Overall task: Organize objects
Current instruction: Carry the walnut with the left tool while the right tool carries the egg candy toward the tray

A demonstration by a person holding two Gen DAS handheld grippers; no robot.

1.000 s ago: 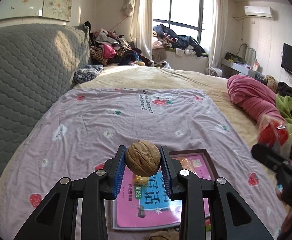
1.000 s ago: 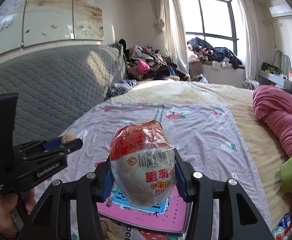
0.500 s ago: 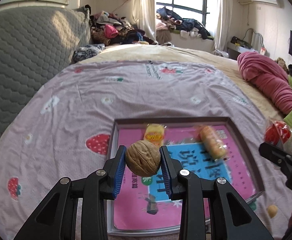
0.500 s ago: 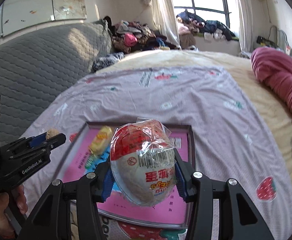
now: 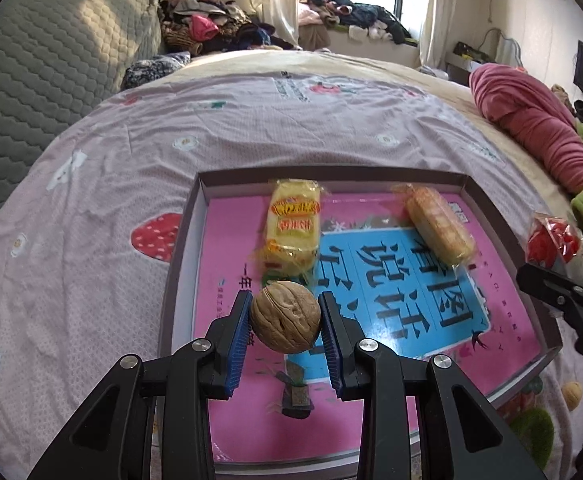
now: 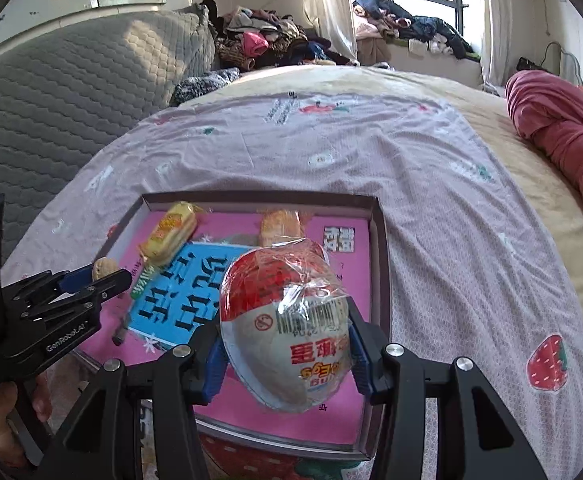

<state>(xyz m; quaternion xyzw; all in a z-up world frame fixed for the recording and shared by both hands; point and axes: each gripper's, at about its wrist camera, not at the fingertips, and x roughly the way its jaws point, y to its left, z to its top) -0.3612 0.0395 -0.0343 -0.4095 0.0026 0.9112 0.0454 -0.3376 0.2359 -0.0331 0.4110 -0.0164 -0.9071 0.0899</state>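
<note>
While both grippers hang over the bed, each is closed on one item. The left gripper (image 5: 284, 320) pinches a single walnut (image 5: 284, 317) between its blue pads, jaws only narrowly apart, the nut held clear above the near left part of the tray (image 5: 179, 248). The right gripper (image 6: 287, 344) stands a little wider and clamps one wrapped bun (image 6: 285, 328), a round red-and-white packet with a barcode, above the tray's near right part.

Counting outward: one shallow dark-rimmed tray lies on the strawberry-print sheet (image 5: 91, 184), and its floor is covered by one pink and blue book cover (image 5: 403, 280). Two wrapped snacks lie in the tray's far half, well apart: a yellow cake packet (image 5: 293, 226) to the left and an orange-brown pastry packet (image 5: 439, 230) to the right. A second walnut (image 5: 572, 395) rests on the sheet just outside the tray's near right corner. One rolled pink blanket (image 5: 531, 120) lies at the right edge of the bed, and a heap of clothes (image 5: 211, 28) sits at the far end by the grey quilted headboard (image 5: 43, 72).

Compared with a second ago, both grippers are lower and tipped further downward: the tray, then barely showing under the fingers, now fills the lower middle of each view, with both packets visible. The grips look unchanged.
</note>
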